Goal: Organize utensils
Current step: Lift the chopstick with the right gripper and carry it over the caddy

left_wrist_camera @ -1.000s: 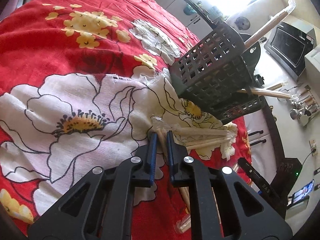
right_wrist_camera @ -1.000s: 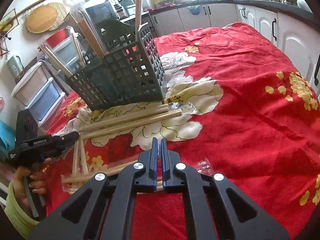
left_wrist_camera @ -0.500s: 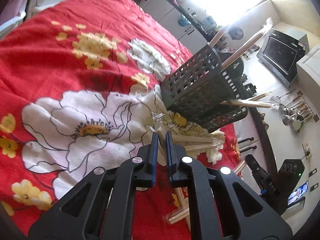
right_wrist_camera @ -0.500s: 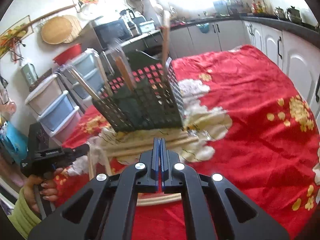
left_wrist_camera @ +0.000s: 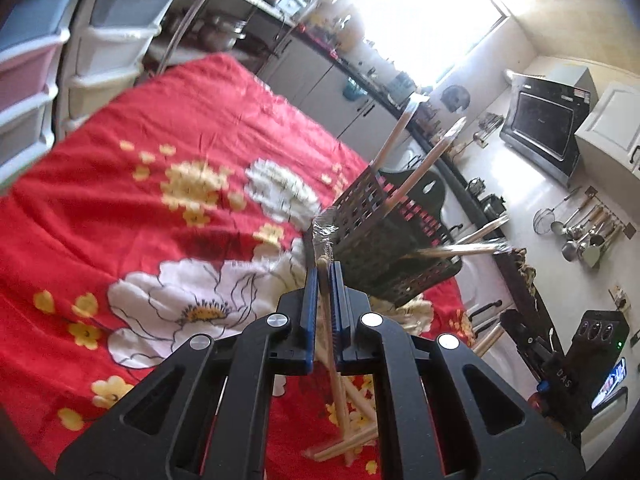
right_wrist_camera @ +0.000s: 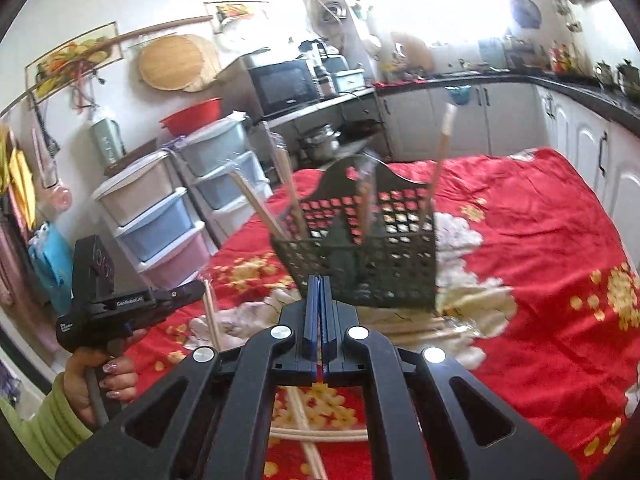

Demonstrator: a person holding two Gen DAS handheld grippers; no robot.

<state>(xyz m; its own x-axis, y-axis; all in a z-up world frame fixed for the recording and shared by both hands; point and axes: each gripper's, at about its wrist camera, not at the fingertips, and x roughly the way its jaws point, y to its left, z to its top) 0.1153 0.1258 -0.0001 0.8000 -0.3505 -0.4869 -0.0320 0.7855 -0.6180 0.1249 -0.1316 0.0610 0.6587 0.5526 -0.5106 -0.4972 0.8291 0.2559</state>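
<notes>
We clamp a wrapped chopstick pair in our left gripper; our right gripper is pressed closed, empty, before the black caddy. Lettering unreadable.

wrapped wooden chopsticks lie beside a dark perforated caddy holding several upright.
</notes>
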